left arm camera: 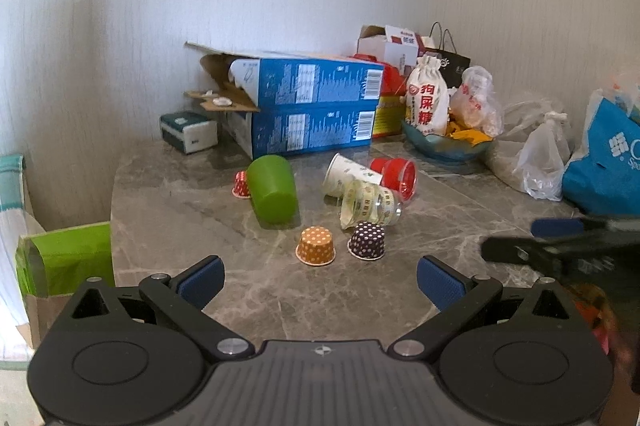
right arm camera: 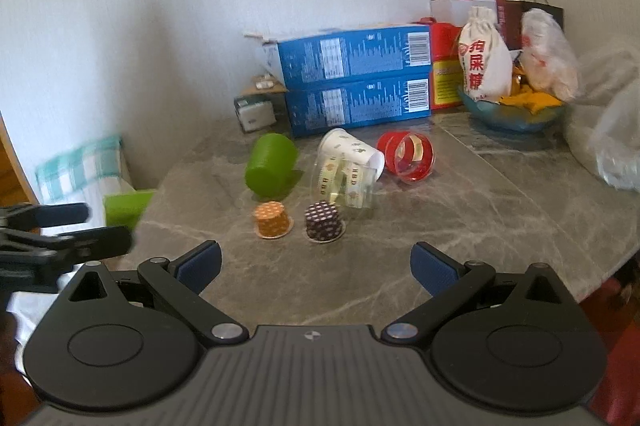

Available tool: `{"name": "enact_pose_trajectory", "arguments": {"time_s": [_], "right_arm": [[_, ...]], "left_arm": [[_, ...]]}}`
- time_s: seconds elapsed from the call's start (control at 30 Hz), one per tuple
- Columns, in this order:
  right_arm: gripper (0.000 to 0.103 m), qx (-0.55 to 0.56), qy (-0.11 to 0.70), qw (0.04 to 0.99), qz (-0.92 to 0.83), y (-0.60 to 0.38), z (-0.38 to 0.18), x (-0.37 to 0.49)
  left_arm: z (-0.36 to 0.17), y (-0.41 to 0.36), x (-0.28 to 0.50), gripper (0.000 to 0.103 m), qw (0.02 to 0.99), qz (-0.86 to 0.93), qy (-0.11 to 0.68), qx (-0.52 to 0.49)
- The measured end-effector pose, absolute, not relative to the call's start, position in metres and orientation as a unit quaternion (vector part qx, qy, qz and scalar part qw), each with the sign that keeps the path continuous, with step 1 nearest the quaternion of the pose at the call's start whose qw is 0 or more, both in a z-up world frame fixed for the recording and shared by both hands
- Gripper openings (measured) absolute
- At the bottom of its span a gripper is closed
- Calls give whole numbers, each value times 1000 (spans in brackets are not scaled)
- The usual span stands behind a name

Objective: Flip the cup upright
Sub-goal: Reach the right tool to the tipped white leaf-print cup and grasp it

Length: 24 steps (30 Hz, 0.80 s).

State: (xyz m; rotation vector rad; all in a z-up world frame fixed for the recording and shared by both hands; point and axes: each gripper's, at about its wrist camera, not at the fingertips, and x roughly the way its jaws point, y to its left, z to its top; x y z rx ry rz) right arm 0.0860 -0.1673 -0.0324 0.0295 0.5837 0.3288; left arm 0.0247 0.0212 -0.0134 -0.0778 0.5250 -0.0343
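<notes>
Several cups lie on a grey marble table (left arm camera: 248, 290). A green cup (left arm camera: 272, 188) (right arm camera: 271, 164) lies tipped over. A white paper cup (left arm camera: 348, 175) (right arm camera: 352, 151), a clear patterned glass (left arm camera: 370, 204) (right arm camera: 346, 184) and a red clear cup (left arm camera: 396, 173) (right arm camera: 410, 156) lie on their sides. An orange dotted cupcake cup (left arm camera: 316, 246) (right arm camera: 273, 220) and a dark dotted one (left arm camera: 367, 240) (right arm camera: 324, 221) stand upside down. My left gripper (left arm camera: 320, 280) and right gripper (right arm camera: 316, 266) are open and empty, short of the cups. The right gripper also shows in the left wrist view (left arm camera: 560, 242), the left gripper in the right wrist view (right arm camera: 60, 230).
Two stacked blue boxes (left arm camera: 312, 110) (right arm camera: 356, 78) stand behind the cups by the wall. A blue bowl (left arm camera: 444, 146) (right arm camera: 512, 114) with bags sits at the back right. Plastic bags (left arm camera: 544, 154) lie along the right. A small red cupcake cup (left arm camera: 241, 184) hides behind the green cup.
</notes>
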Motion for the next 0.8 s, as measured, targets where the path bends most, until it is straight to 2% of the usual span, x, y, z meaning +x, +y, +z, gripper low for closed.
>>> {"name": "enact_pose_trajectory", "arguments": {"time_s": [0.4,0.47,0.53,0.6,0.73,0.8], "right_arm": [[100,-62,308,923,221,-154,1,236],[94,-84,321,914,233,-148,0,263],[80,-117,346,898,245,-139,-8,289],[72,-138,374,881,254,-133,-19,311],[61,-153,427,846,282,-124,-43,346],[60,-162,440,835,287,-120,-50,357]], "left_arm": [[-20,35,63,103,955,-29,290,-53],[-22,36,68,103,954,-25,293,-54],[-26,40,72,103,952,-21,300,-61],[-30,43,76,103,950,-17,305,-69],[-41,51,84,103,945,-6,315,-86],[-46,55,89,103,943,-2,320,-95]]}}
